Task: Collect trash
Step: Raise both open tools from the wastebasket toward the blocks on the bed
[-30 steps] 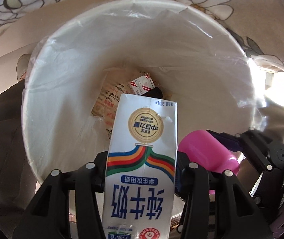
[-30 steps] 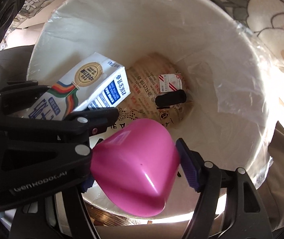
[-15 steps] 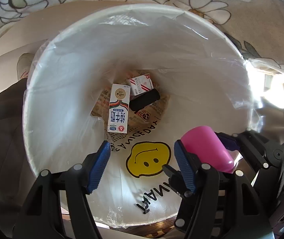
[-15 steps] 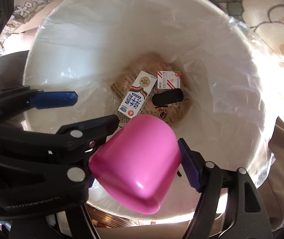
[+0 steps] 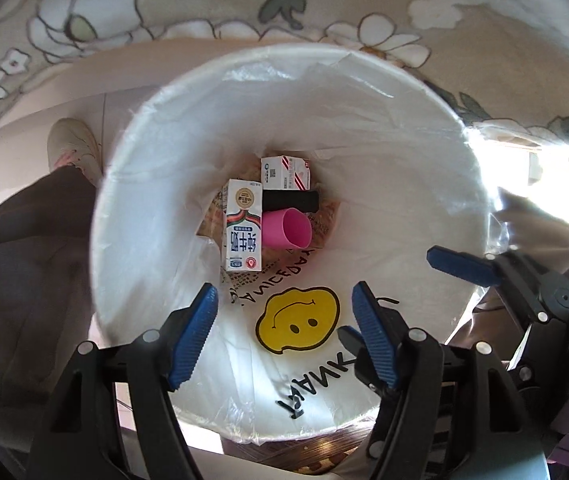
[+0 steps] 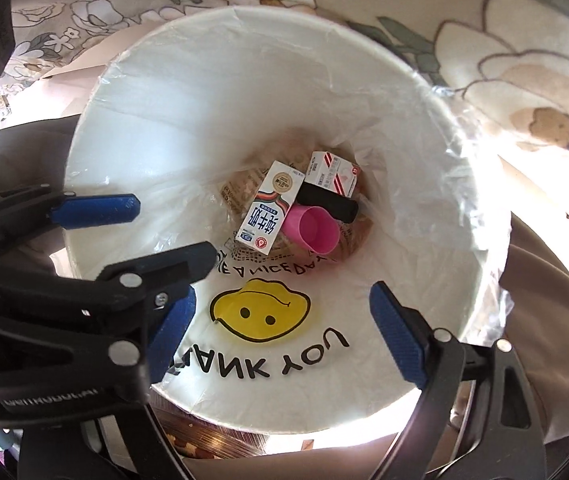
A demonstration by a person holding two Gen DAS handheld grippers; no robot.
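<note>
A white bin (image 5: 132,152) (image 6: 96,120) lined with a clear bag fills both views from above. At its bottom lie a milk carton (image 5: 244,224) (image 6: 270,208), a pink cup (image 5: 286,228) (image 6: 316,230) on its side, a black cylinder (image 5: 290,201) (image 6: 328,202) and a small red-and-white box (image 5: 284,172) (image 6: 332,172). My left gripper (image 5: 284,308) (image 6: 174,228) hangs over the bin, its jaws opening with nothing between them. My right gripper (image 6: 284,300) (image 5: 404,300) is beside it, its jaws also opening and empty.
The bag carries a yellow smiley print (image 5: 296,318) (image 6: 260,314) on its near wall. A floral cloth (image 5: 284,8) lies beyond the bin. A person's shoe (image 5: 72,144) and dark trouser leg (image 5: 24,240) stand left of the bin.
The left gripper let go of the milk carton and the right let go of the pink cup. Both dropped to the bin's bottom. Both grippers opened wider and rose slightly.
</note>
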